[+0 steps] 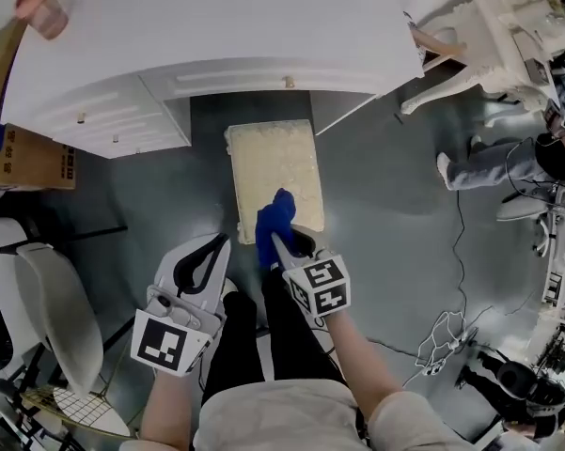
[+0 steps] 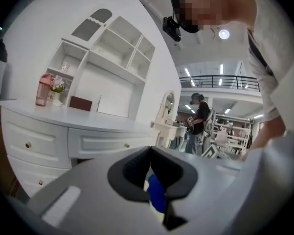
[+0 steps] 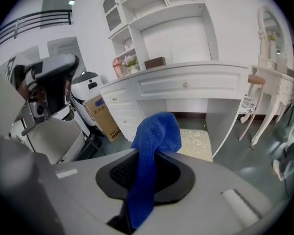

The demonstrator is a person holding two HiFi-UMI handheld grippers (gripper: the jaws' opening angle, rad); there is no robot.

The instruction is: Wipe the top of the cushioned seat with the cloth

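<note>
From where I stand, the cushioned seat (image 1: pixel 273 163) sits on the floor in front of the white table (image 1: pixel 216 26), its far end just inside the knee gap between the drawers. That leaves most of its cream top bare and easy to reach from this side.

The right gripper (image 1: pixel 280 242) has its jaws clenched on the blue cloth (image 1: pixel 274 219). They pinch it low, so a loose fold stands up and flops over ahead of the tips. That seems a sensible hold, since the free fold is the part that would meet the cushion. In the head view the cloth lies over the seat's near edge. In the right gripper view it appears to hang above the cushion (image 3: pixel 195 141), not pressed on it, so I judge no wiping stroke is under way at this instant.

The left gripper (image 1: pixel 221 244) hangs just beside the seat's near left corner, pointing nearly level at the table. Its jaws are drawn together with nothing between them. It looks parked there to keep out of the way.
</note>
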